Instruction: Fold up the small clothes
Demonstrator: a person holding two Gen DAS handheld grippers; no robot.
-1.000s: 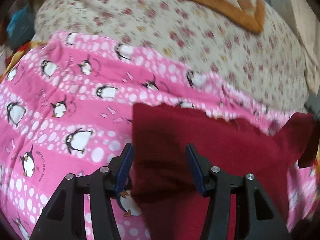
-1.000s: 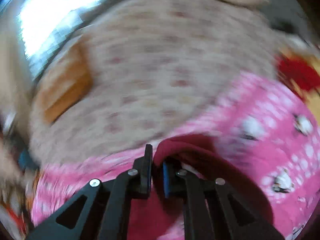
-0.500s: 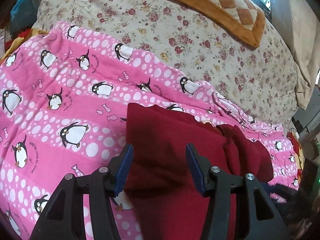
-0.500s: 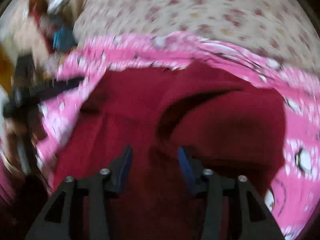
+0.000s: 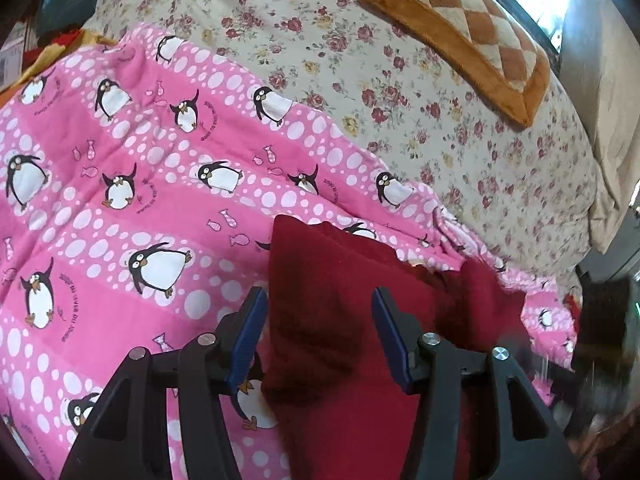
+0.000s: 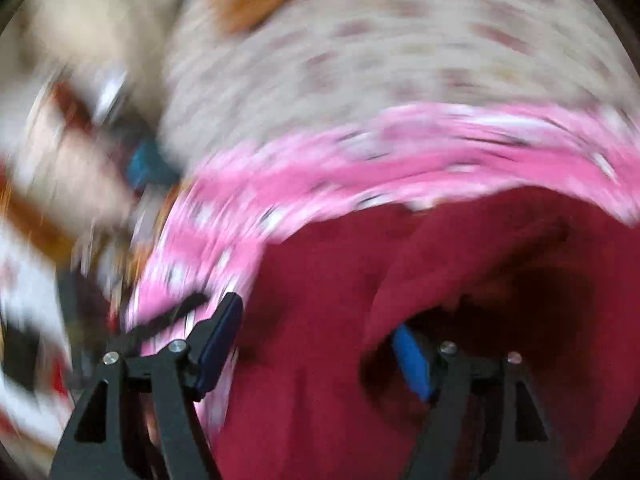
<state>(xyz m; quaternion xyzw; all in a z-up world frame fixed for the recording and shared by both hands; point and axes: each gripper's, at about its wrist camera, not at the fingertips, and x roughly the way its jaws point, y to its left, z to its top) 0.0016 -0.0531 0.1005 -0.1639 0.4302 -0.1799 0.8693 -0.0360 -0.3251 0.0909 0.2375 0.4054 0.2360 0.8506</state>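
Straddling the red garment, both tools gape wide; only left view shows penguin blanket sharply.

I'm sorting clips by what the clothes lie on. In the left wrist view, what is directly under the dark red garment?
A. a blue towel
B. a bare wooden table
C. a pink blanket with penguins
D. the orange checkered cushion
C: the dark red garment lies on the pink blanket printed with penguins; the orange checkered cushion sits well away on the flowered bedspread.
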